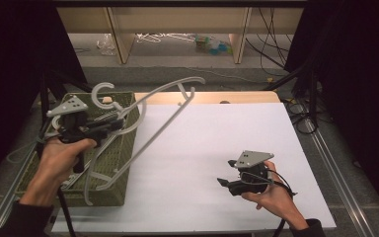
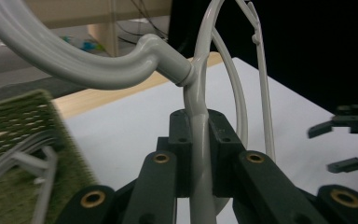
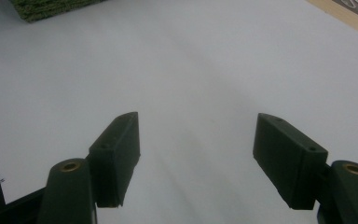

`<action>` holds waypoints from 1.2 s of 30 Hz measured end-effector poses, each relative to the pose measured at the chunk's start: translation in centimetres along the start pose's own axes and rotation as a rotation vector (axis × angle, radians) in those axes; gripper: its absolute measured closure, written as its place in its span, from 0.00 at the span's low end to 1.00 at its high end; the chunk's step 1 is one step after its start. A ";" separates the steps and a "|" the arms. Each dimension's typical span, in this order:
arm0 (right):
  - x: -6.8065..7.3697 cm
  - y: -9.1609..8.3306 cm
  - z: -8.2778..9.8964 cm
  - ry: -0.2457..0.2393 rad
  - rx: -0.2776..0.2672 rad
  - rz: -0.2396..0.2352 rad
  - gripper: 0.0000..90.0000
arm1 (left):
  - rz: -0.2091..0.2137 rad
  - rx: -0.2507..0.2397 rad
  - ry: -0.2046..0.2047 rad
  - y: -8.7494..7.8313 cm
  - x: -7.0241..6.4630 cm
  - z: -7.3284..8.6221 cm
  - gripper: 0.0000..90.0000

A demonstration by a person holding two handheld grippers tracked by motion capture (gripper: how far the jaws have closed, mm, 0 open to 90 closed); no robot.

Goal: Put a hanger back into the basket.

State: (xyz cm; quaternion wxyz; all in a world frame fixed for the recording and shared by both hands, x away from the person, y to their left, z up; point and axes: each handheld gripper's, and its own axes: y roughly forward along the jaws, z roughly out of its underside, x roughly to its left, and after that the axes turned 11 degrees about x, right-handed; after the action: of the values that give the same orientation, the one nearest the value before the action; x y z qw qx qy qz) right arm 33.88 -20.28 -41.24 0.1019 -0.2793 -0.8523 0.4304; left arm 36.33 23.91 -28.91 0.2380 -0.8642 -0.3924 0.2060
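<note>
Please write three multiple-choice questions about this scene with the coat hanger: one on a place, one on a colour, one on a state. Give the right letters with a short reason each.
1. Where does the green basket stand?
A. At the left edge of the white table
B. At the far right corner of the table
C. On the floor behind the table

2. What colour is the lifted hanger?
A. Red
B. Light grey
C. Black

3. How are the right tongs now?
A. Shut on a hanger
B. Shut on the basket's rim
C. Open, with nothing between them

Answers:
1. A: the high view shows the basket at the left edge of the white table.
2. B: the hanger clamped in the left tongs is pale grey in both views.
3. C: the right gripper view shows the jaws apart above bare white table.
</note>
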 end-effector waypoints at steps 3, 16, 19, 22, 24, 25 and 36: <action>-0.1 0.0 0.0 0.001 0.000 0.001 0.36 | -0.079 -0.012 -0.014 -1.3 2.0 0.0 0.90; 0.0 0.2 0.1 0.004 0.011 -0.003 0.36 | -0.228 0.014 -0.095 -3.0 7.5 1.9 0.90; 0.0 0.3 0.1 -0.002 0.010 -0.006 0.36 | -0.259 0.019 -0.092 -3.2 8.7 2.4 0.90; 0.0 0.3 0.1 0.006 0.014 -0.008 0.36 | -0.296 0.024 -0.095 -3.5 10.0 3.0 0.90; -0.1 0.2 0.1 0.003 0.010 -0.006 0.36 | -0.319 0.026 -0.077 -3.7 10.9 3.4 0.90; -0.1 0.2 0.1 0.003 0.009 -0.004 0.36 | -0.327 0.031 -0.079 -3.8 11.3 3.6 0.90; -0.1 0.3 0.1 0.004 0.013 -0.006 0.36 | -0.391 0.085 -0.061 -3.8 13.8 4.5 0.91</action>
State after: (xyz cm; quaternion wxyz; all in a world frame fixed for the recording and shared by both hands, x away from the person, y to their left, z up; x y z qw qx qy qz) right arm 34.05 -20.27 -41.50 0.1066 -0.2768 -0.8500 0.4353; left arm 40.04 37.97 -32.72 0.2979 -0.7541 -0.5507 0.1983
